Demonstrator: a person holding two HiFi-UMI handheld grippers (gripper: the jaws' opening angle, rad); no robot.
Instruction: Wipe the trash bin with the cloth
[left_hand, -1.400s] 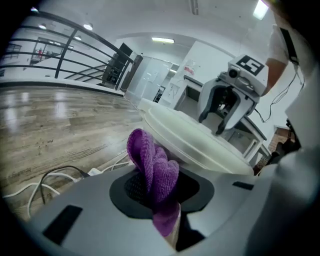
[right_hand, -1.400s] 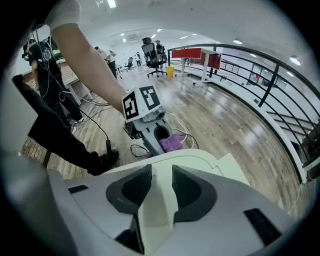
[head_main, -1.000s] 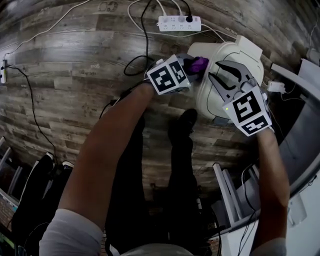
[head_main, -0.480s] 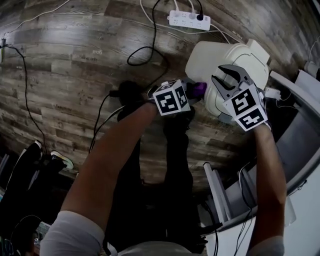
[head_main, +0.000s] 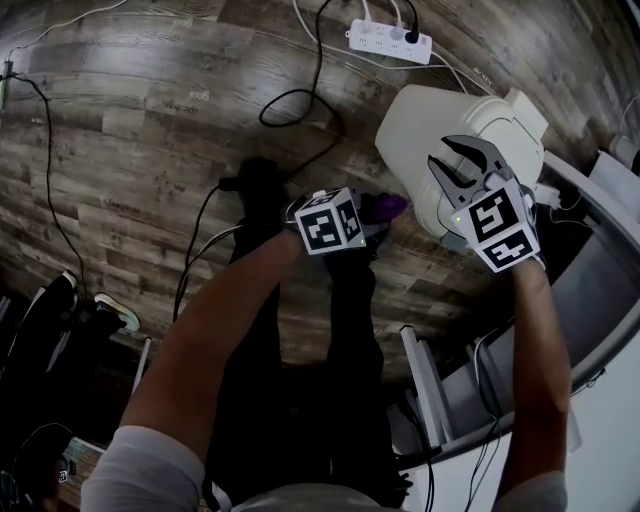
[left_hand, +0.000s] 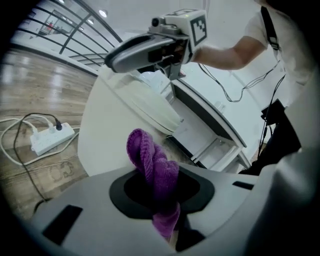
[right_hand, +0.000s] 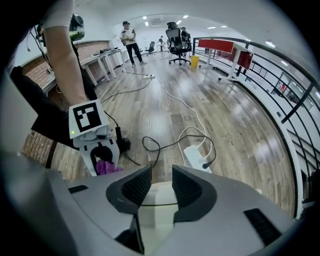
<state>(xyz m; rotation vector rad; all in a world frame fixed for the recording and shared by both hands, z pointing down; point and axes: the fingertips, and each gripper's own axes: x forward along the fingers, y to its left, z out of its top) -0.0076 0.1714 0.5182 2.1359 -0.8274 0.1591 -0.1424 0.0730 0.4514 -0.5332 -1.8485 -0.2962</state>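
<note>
A purple cloth (left_hand: 152, 170) is pinched by the left gripper (head_main: 375, 218), the trash bin (head_main: 430, 130) just ahead; the right gripper (right_hand: 157, 185) is held spread above it.

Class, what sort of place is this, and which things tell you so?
Probably an open-plan office: a swivel chair, desks along the wall, and a power strip on the wood floor.

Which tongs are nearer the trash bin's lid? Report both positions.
Right. Right tongs sit over the lid, jaws apart; left tongs, clamping the purple cloth, are beside the bin's side.
</note>
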